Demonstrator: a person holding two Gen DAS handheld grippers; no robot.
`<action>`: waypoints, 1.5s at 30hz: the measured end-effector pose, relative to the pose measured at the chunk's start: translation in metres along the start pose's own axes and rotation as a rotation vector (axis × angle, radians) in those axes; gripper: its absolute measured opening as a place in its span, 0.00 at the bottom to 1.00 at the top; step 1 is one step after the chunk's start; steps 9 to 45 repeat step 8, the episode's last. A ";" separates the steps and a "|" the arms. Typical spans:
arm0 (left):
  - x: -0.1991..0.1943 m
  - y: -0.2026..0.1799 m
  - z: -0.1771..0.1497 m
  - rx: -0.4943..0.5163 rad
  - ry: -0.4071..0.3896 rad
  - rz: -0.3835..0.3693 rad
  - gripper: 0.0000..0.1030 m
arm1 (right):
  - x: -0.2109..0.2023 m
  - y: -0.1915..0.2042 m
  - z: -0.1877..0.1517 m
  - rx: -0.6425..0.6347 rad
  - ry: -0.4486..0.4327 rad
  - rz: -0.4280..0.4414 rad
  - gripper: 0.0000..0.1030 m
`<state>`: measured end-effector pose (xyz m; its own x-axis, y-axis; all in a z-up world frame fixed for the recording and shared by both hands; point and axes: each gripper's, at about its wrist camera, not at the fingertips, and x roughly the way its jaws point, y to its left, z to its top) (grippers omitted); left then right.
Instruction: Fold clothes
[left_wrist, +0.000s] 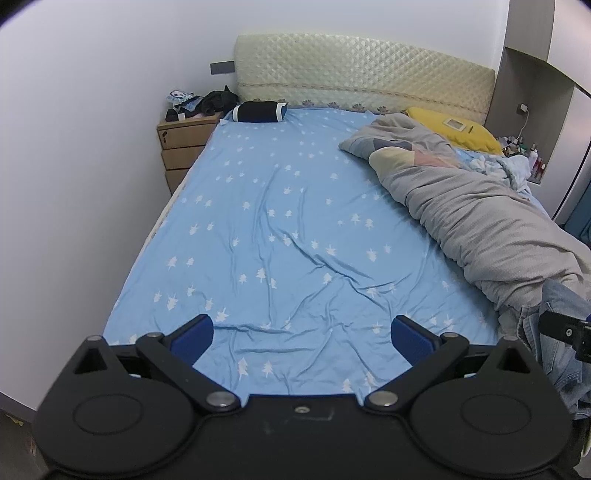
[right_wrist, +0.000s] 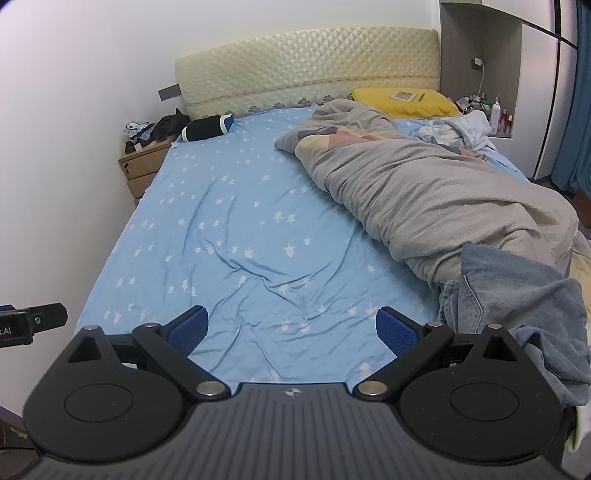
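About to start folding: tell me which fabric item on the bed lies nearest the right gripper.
The blue denim garment, crumpled at the bed's near right corner beside the right gripper; the grey duvet lies farther back.

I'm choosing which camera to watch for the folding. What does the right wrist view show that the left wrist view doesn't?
Only the right wrist view shows the blue curtain and most of the denim garment heaped at the bed's right edge. Only the left wrist view shows all three drawers of the nightstand. Both show the blue sheet, grey duvet, yellow pillow, and open, empty grippers: right, left.
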<state>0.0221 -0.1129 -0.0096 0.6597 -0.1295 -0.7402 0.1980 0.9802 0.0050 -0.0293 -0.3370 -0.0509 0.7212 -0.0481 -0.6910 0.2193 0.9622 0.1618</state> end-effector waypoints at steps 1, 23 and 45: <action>0.000 0.000 0.000 0.000 0.001 0.000 1.00 | 0.000 0.000 0.000 0.000 0.001 0.000 0.96; 0.000 -0.003 -0.002 -0.001 0.003 0.011 1.00 | 0.003 0.005 0.000 -0.010 0.009 0.007 0.96; 0.000 -0.003 -0.002 -0.001 0.003 0.011 1.00 | 0.003 0.005 0.000 -0.010 0.009 0.007 0.96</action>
